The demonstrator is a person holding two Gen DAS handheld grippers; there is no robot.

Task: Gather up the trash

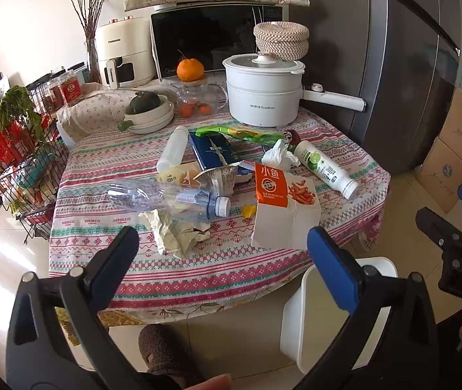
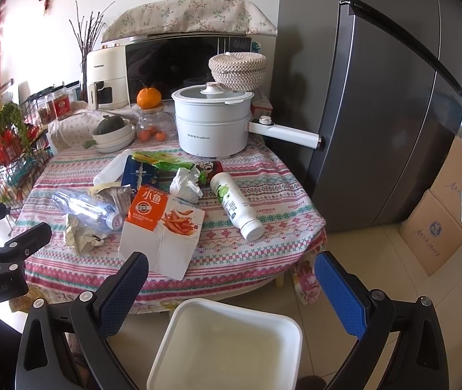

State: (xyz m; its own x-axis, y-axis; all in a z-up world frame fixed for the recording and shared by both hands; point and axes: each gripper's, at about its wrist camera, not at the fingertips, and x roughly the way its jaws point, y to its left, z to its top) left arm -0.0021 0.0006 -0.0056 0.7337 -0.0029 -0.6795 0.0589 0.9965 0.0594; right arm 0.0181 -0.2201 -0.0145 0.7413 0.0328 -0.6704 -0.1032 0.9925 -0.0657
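Both grippers wide apart and empty: left gripper [image 1: 222, 243] hangs over the near table edge, right gripper [image 2: 231, 273] beside it above the white bin [image 2: 227, 344] on the floor in front of the table [image 2: 231, 260]. Trash sits mid-table: crushed clear bottle [image 1: 165, 196] lying next to crumpled paper [image 1: 178, 232], orange-and-white carton [image 1: 283, 208] at the near edge, white tissue wad [image 1: 279, 156], green-label white bottle [image 1: 325, 167] on its side, green wrapper [image 1: 237, 133], blue box [image 1: 214, 154]. White cooker [image 1: 263, 91] stands behind the pile, upright, apart from it.
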